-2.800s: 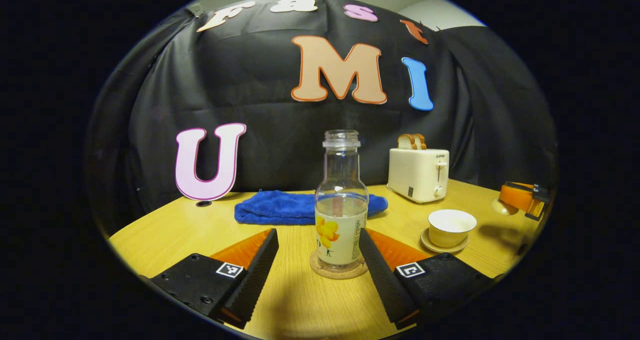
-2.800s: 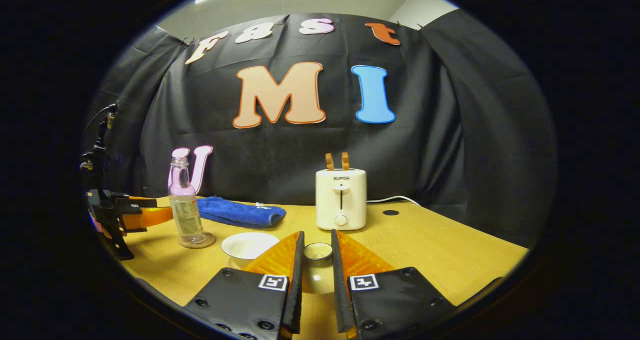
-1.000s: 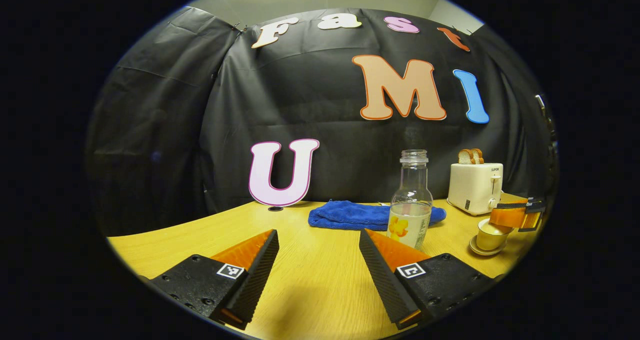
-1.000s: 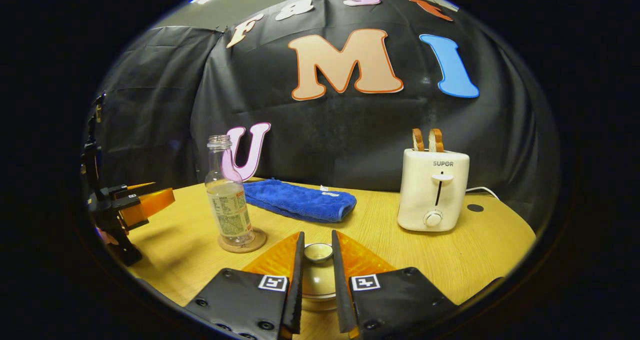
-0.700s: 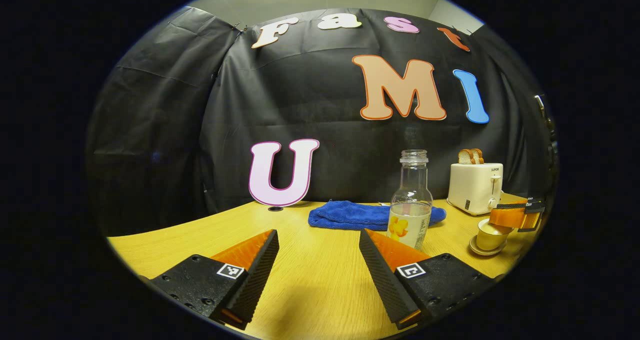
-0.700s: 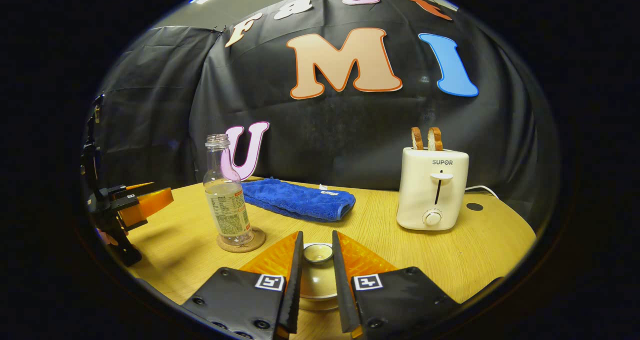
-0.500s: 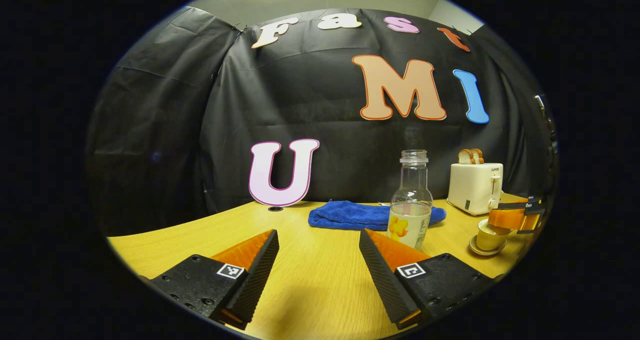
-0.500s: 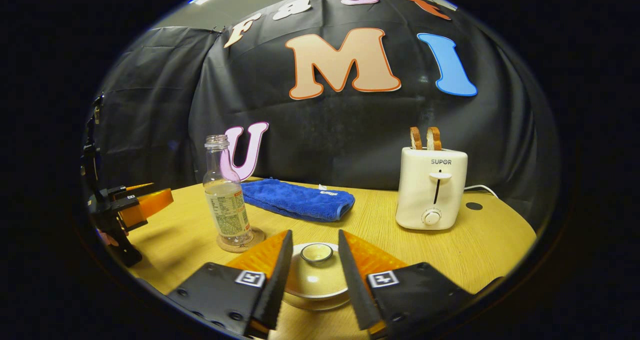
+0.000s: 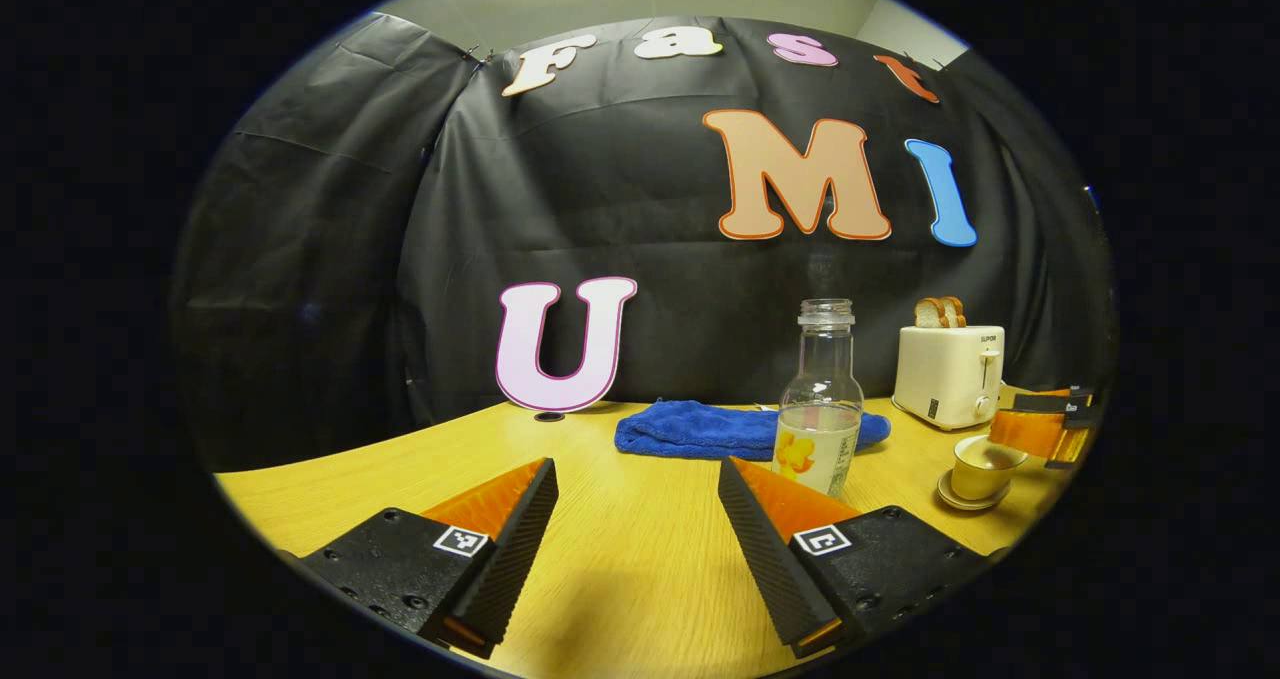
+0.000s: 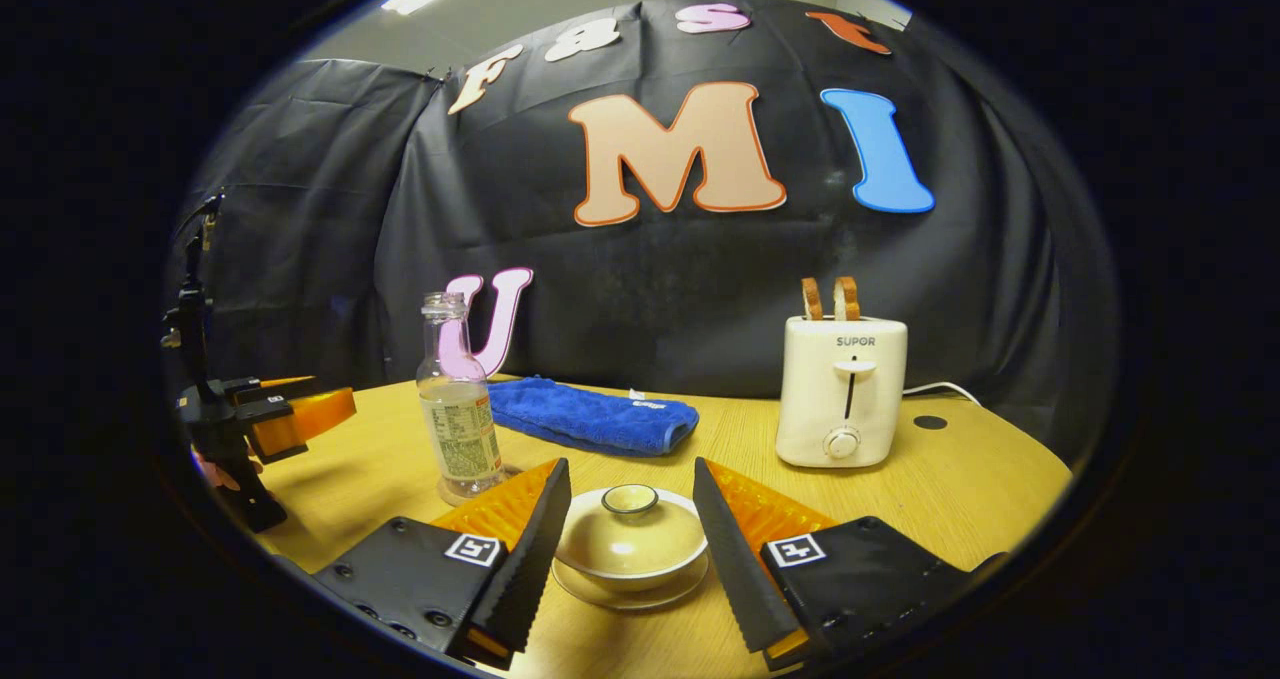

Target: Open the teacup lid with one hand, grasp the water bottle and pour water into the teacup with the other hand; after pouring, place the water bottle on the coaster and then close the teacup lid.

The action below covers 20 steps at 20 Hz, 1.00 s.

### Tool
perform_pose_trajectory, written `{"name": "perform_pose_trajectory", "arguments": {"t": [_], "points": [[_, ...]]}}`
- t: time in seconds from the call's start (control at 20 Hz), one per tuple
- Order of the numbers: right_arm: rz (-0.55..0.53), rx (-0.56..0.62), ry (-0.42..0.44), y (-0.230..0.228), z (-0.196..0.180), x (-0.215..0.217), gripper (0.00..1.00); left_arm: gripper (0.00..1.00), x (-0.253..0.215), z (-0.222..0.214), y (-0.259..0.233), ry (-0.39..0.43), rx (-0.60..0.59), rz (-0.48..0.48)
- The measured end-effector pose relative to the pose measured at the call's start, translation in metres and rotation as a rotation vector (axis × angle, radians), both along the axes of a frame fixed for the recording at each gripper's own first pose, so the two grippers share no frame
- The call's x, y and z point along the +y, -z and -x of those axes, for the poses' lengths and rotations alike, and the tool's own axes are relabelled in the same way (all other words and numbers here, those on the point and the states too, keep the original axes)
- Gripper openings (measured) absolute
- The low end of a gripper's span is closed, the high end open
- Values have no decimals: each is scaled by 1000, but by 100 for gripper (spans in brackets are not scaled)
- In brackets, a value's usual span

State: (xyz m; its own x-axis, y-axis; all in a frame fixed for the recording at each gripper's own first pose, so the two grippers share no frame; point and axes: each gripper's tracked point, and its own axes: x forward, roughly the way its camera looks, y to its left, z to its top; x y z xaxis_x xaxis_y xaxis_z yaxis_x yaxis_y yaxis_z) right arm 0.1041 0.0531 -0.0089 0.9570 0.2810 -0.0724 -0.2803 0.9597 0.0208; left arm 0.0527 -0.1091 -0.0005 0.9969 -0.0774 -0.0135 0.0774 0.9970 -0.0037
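Wooden table | lid on teacup | water bottle part-full, on coaster | both claws wide, right claw, left claw

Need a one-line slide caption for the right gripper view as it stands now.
Right gripper open around the lidded teacup; water bottle on its coaster beside a blue towel.

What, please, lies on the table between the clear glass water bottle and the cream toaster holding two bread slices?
In the right gripper view, a folded blue towel lies between the water bottle and the toaster, set slightly behind their line; the rest of that stretch is bare wooden table.
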Motion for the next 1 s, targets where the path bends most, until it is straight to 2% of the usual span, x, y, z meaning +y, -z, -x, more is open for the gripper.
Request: {"name": "perform_pose_trajectory", "arguments": {"t": [0.15,0.2,0.25,0.3,0.5,0.55,0.6,0.65,0.7,0.75,0.8,0.9,0.95,1.0], "points": [[-7,-48,26,-8,13,-9,77,94,0,0,0,0,0,0],[-4,-65,40,-11,16,-12,89,94,0,0,0,0,0,0],[-3,-58,42,-8,20,-14,88,94,0,0,1,3,0,1],[-5,-64,47,-9,25,-16,95,94,-1,1,0,6,1,2],[-1,-68,103,-11,39,-35,95,94,-2,0,1,7,0,1],[2,-68,133,-10,42,-43,95,94,-1,0,1,7,0,2],[3,-71,165,-11,46,-51,91,94,-1,0,1,7,0,1],[6,-71,201,-11,48,-59,95,94,-2,0,1,7,0,2],[7,-75,232,-12,51,-66,91,94,-1,0,1,7,0,2],[10,-75,263,-12,54,-72,95,94,-1,0,1,7,0,2],[10,-78,289,-13,58,-78,95,94,-1,0,2,5,0,1],[12,-79,320,-14,63,-84,91,94,0,0,1,3,-1,1],[13,-79,329,-13,65,-86,95,94,-1,0,1,2,-2,1],[14,-80,336,-14,66,-87,91,94,-1,0,1,1,-2,1]]}}
